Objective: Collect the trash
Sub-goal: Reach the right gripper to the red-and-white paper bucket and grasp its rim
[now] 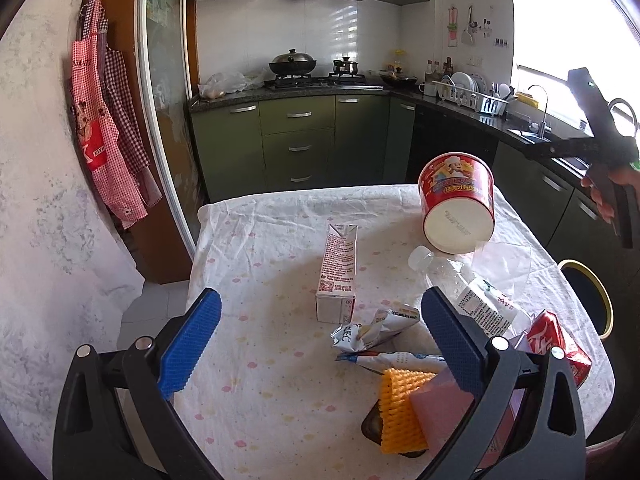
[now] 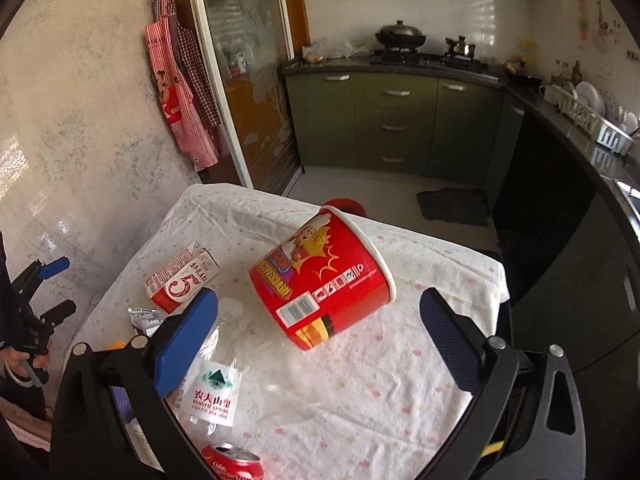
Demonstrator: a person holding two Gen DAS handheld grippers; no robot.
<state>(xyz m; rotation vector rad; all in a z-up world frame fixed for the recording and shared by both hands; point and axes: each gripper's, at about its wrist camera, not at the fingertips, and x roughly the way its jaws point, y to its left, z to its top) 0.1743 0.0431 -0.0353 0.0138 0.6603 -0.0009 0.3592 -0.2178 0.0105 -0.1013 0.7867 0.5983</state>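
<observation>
Trash lies on a table with a white dotted cloth [image 1: 272, 360]. A red noodle cup [image 1: 456, 200] lies tipped on its side; it also shows in the right wrist view [image 2: 324, 280]. A milk carton [image 1: 336, 272] lies left of it, also seen from the right [image 2: 182, 280]. A clear water bottle [image 1: 468, 292] [image 2: 212, 376], crumpled wrappers [image 1: 376, 332], a red cola can [image 1: 556, 344] [image 2: 236, 462] and yellow foam netting [image 1: 400, 412] lie nearer. My left gripper [image 1: 320, 344] is open above the wrappers. My right gripper [image 2: 320, 344] is open just before the cup.
A dark bin with a yellow rim [image 1: 596, 292] stands right of the table. Green kitchen cabinets [image 1: 300, 140], a stove with a wok [image 1: 292, 64] and a sink counter [image 1: 532, 136] lie beyond. Red aprons [image 1: 104, 132] hang on the left wall.
</observation>
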